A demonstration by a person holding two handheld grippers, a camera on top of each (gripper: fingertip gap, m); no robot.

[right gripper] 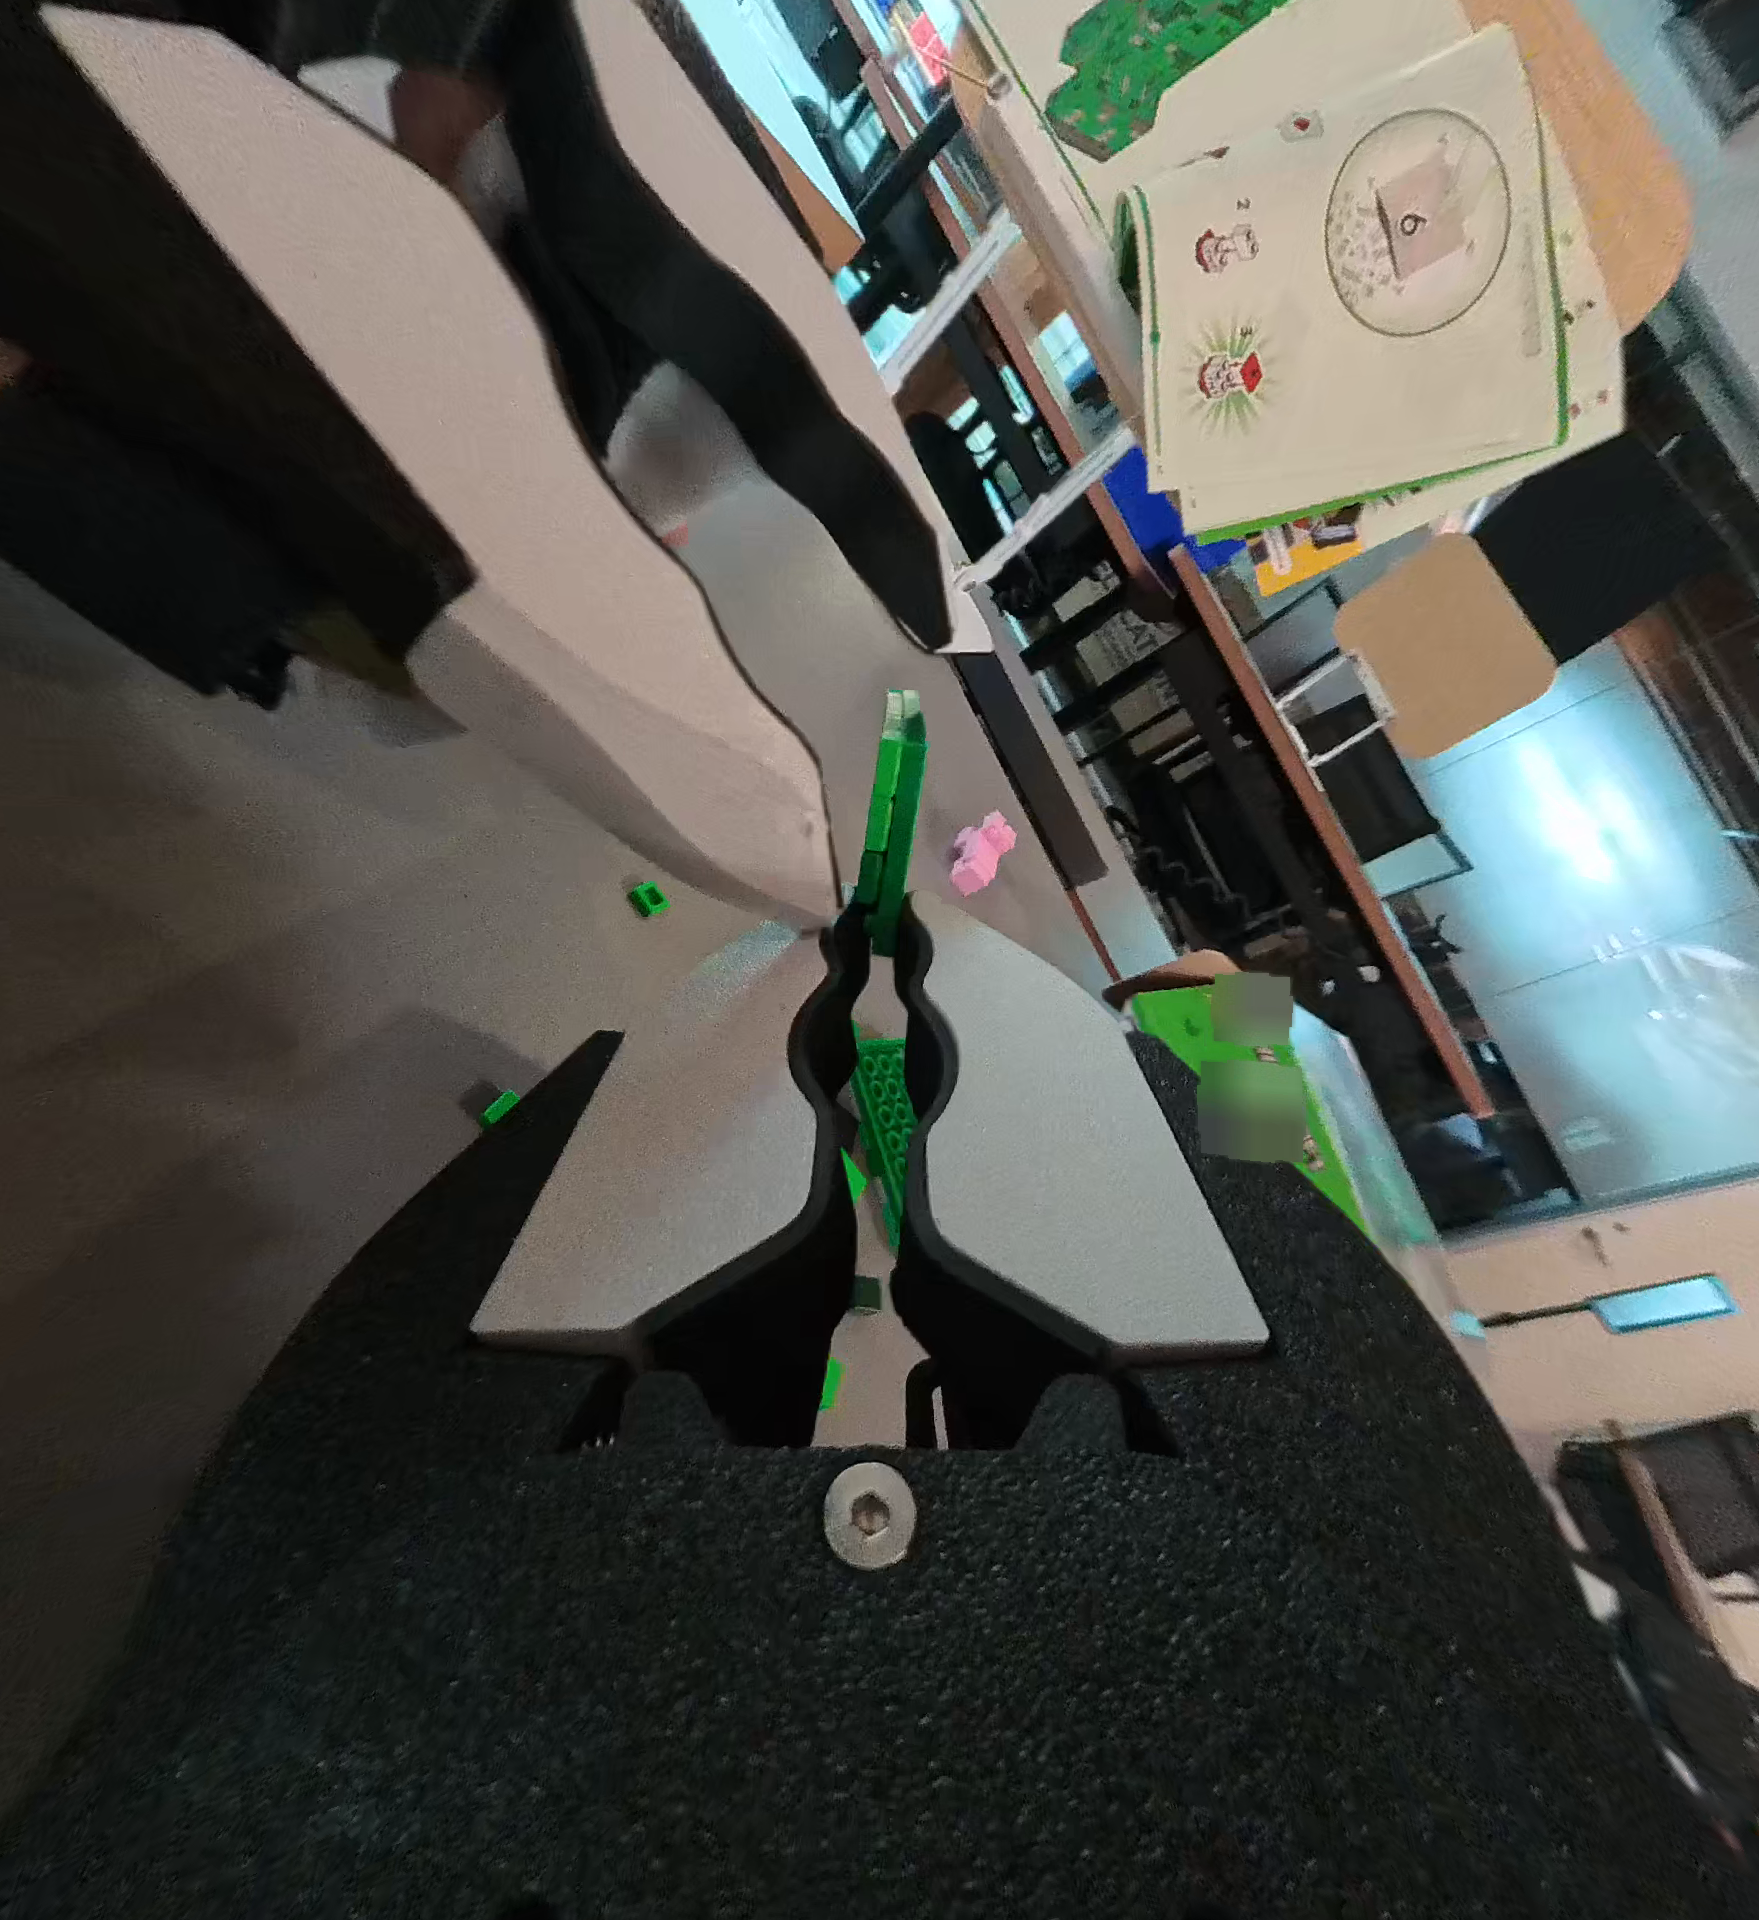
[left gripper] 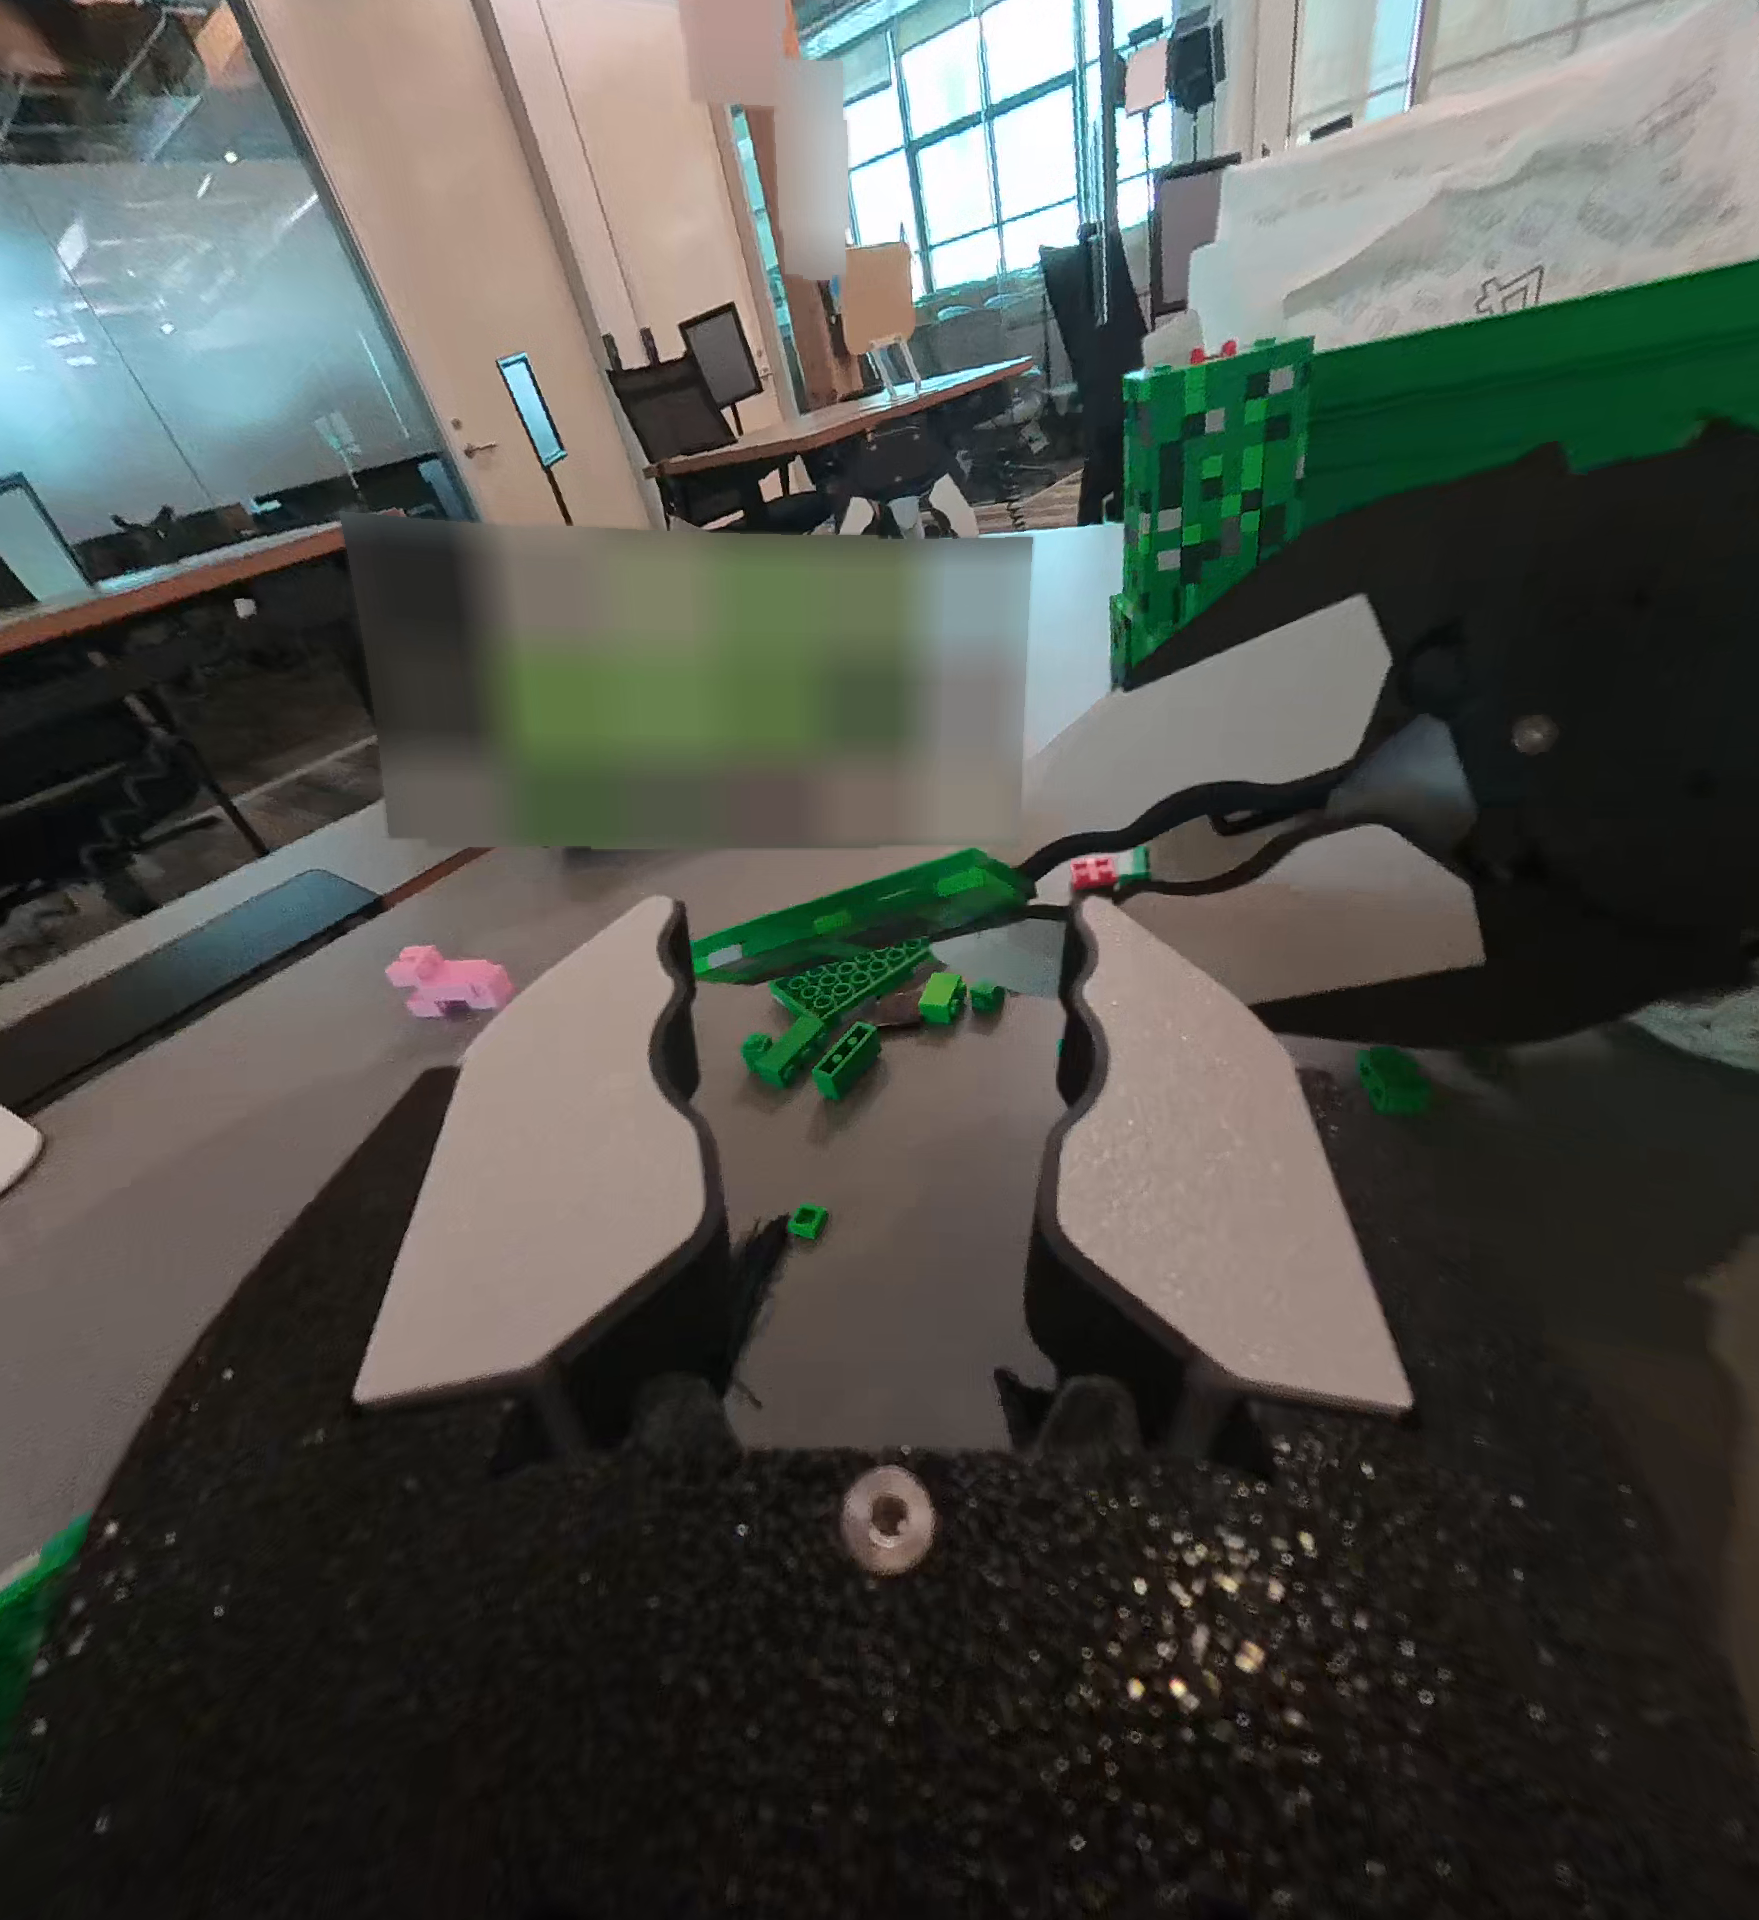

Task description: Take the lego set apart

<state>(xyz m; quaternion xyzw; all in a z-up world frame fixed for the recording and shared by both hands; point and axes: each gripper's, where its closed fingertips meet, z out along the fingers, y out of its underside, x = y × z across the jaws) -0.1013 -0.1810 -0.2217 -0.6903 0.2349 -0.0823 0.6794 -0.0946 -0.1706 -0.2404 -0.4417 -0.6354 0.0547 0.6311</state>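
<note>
The right gripper (right gripper: 880, 920) pinched the green plate assembly (right gripper: 894, 800) by one edge at its fingertips, lifted over loose green bricks (left gripper: 833, 1044). The left gripper (left gripper: 875, 935) stood open and empty, the plate just beyond its tips. A mid-disassembly step, seemingly; next, the left should clamp the free end and peel.

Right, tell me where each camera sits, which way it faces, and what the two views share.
Left wrist view: on the open left gripper, facing forward and down over loose green bricks on the grey table; the right gripper reaches in from the right.
Right wrist view: on the right gripper, rolled sideways, shut on a green plate; the left gripper's fingers fill the upper left.
Shared: the plate, pink pig.
</note>
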